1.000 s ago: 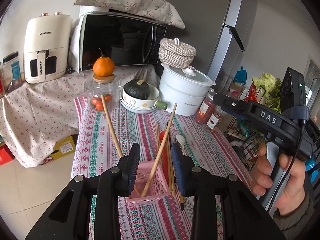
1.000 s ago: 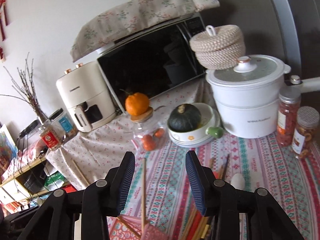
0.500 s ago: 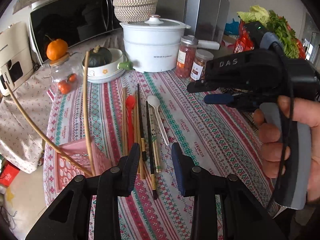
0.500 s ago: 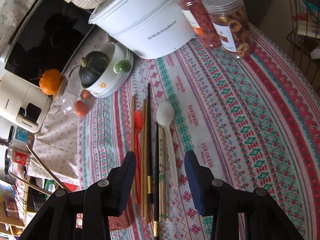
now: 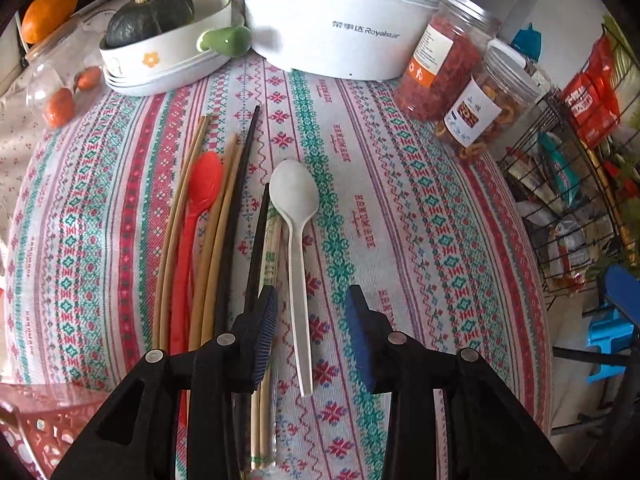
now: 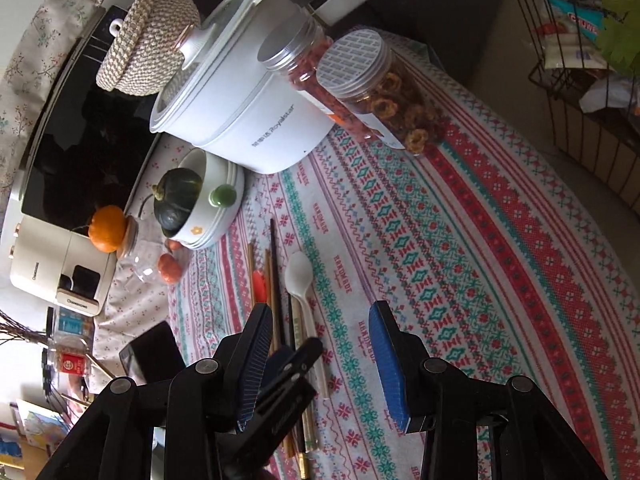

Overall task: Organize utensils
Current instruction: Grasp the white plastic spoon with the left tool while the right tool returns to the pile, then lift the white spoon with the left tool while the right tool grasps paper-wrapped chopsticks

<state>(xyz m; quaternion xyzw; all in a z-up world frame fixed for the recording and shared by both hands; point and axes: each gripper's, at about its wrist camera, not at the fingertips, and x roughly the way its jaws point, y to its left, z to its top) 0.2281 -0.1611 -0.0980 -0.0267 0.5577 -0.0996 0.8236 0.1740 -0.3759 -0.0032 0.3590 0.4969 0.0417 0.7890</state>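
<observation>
Utensils lie in a row on the patterned tablecloth: wooden chopsticks [image 5: 180, 208], a red spoon [image 5: 204, 184], black chopsticks [image 5: 240, 184] and a white spoon [image 5: 295, 196]. My left gripper [image 5: 310, 296] points steeply down over the white spoon's handle. Its jaws are opening, and the handle lies between them with neither pad touching it. A corner of the pink basket [image 5: 36, 420] shows at the lower left. My right gripper [image 6: 320, 312] hovers open and empty, just right of the white spoon [image 6: 299, 276]. In that view the left gripper [image 6: 298, 356] sits low over the utensils.
At the back of the table stand a white pot [image 5: 340, 20], two snack jars [image 5: 440, 68], a bowl with a green squash [image 5: 168, 52] and a glass jar [image 5: 52, 80]. A wire rack [image 5: 580, 200] of packets stands past the table's right edge.
The left gripper has dropped closer to the table and shifted right, from above the chopsticks to above the white spoon's handle. The right gripper has rolled and come lower.
</observation>
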